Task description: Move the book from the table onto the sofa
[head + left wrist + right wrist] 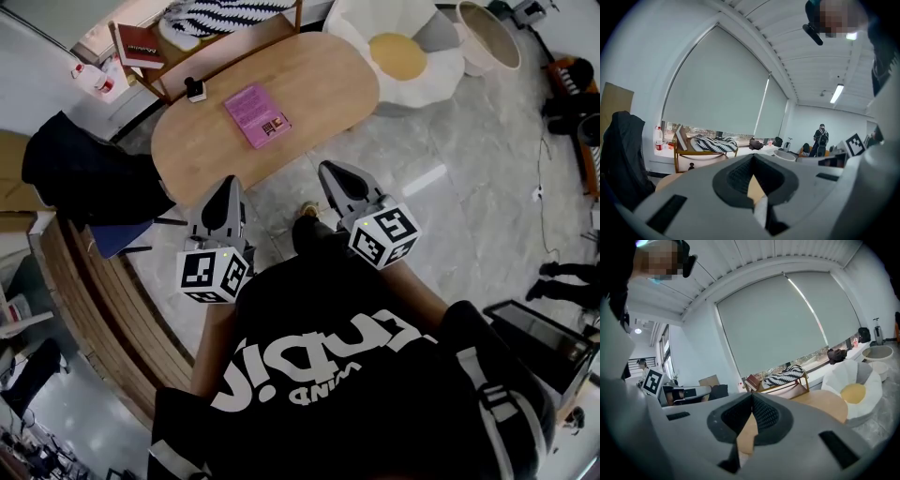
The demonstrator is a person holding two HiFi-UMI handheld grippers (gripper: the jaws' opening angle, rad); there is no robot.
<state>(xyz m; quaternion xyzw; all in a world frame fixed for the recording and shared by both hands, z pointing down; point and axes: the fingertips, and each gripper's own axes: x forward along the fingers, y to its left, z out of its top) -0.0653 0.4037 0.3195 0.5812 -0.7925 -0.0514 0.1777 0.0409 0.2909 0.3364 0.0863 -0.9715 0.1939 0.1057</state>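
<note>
A: Your left gripper (231, 184) has its jaws pressed together, with nothing between them.

B: Your right gripper (333, 172) is the same: tips closed on each other and empty. You hold the two side by side in front of your shirt (356, 375), both pointing at the table (319, 75).

A: The book (257, 114) lies flat on that table. It is pink and sits about mid-top. It is well apart from both your grippers, and neither one touches it.

B: Your left gripper's tips are just beside the table's near edge. Your right one is over the grey floor (450, 141), a little short of that edge.

A: A small dark thing (195, 89) stands on the table to the left of the book, apart from it. I cannot tell what it is.

B: Beyond the table's far left end you have a wooden rack (202, 49). A red book (139, 45) leans at one end of it and a striped cushion (220, 14) lies beside that.

A: To the right of the rack, past the table's far right end, sits a white flower-shaped seat (431, 70) with a yellow centre.

B: A black jacket (80, 169) is draped to the left of the table, near your left gripper but clear of it.
</note>
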